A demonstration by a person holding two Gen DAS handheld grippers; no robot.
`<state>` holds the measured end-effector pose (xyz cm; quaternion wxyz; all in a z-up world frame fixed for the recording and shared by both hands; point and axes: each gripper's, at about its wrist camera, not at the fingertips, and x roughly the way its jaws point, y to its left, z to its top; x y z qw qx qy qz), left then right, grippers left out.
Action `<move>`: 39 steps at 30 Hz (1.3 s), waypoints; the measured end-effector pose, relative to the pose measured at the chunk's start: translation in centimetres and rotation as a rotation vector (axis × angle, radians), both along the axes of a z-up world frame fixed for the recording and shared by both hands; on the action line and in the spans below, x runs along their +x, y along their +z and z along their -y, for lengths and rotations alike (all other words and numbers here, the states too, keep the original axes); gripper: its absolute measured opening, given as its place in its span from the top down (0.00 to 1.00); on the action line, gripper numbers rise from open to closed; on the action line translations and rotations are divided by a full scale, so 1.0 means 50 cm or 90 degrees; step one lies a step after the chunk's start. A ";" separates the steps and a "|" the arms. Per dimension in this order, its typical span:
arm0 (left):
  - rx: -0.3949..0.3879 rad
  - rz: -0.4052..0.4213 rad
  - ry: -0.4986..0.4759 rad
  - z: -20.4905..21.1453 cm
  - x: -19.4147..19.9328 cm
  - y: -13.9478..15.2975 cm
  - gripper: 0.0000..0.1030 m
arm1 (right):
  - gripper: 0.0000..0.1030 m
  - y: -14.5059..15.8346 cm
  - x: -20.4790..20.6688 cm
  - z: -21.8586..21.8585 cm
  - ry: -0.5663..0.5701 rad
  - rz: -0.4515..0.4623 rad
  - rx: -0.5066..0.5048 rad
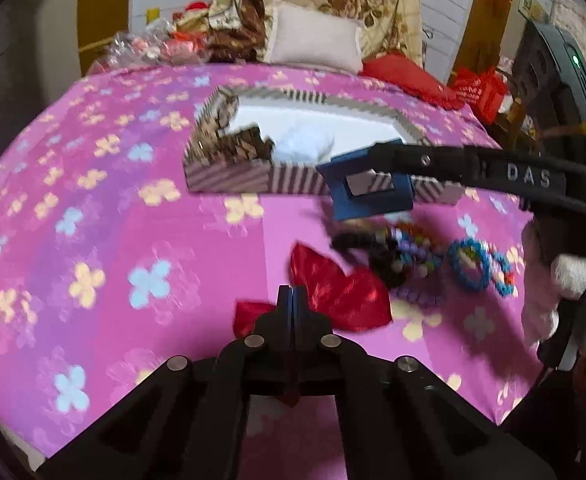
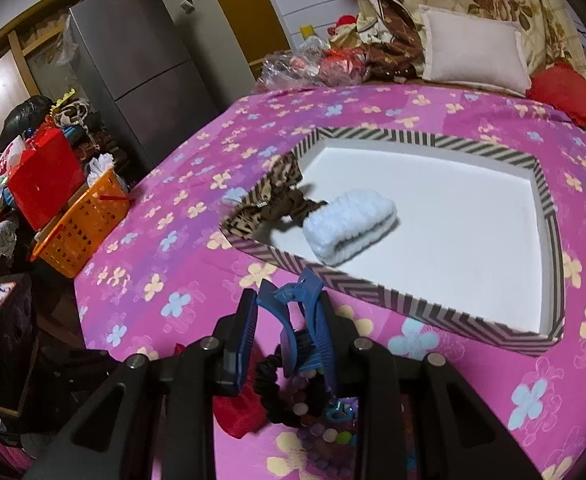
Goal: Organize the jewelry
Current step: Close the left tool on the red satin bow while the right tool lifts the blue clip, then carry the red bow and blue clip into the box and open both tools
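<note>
Home bedroom, floral bedspread (image 2: 181,240), pillow (image 2: 469,48), fridge (image 2: 133,64)

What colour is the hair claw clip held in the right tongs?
Blue; the hair claw clip shows best in the right wrist view, between the right tongs.

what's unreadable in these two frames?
- Left wrist view: bead pile is motion-blurred; single pieces cannot be separated. The right gripper covers part of the striped tray front wall.
- Right wrist view: the right gripper's fingers hide much of the blue claw clip and the beads below it.
- Left gripper: shut over the red bow; whether it pinches it is unclear.
</note>
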<state>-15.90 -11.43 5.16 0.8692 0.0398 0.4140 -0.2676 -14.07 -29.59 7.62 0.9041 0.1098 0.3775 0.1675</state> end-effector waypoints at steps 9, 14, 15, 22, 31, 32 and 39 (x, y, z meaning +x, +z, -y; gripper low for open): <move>-0.031 -0.013 -0.050 0.005 -0.009 0.024 0.88 | 0.71 0.042 -0.006 0.019 -0.015 0.027 0.009; 0.007 -0.030 -0.111 0.016 -0.039 -0.008 0.47 | 0.71 0.040 -0.013 0.028 -0.022 0.025 0.013; 0.020 -0.031 -0.115 0.018 -0.042 -0.015 0.47 | 0.71 0.038 -0.014 0.030 -0.024 0.025 0.014; 0.031 -0.054 -0.094 0.030 -0.007 -0.058 0.53 | 0.71 0.036 -0.013 0.030 -0.027 0.024 0.020; 0.017 -0.024 -0.053 0.018 0.014 -0.030 0.93 | 0.71 0.043 -0.011 0.037 -0.032 0.031 0.023; 0.012 -0.018 -0.048 0.014 0.016 -0.019 0.93 | 0.71 0.045 -0.011 0.039 -0.033 0.033 0.025; 0.007 0.036 -0.004 0.010 0.066 0.062 0.93 | 0.71 0.068 0.007 0.059 -0.049 0.048 0.025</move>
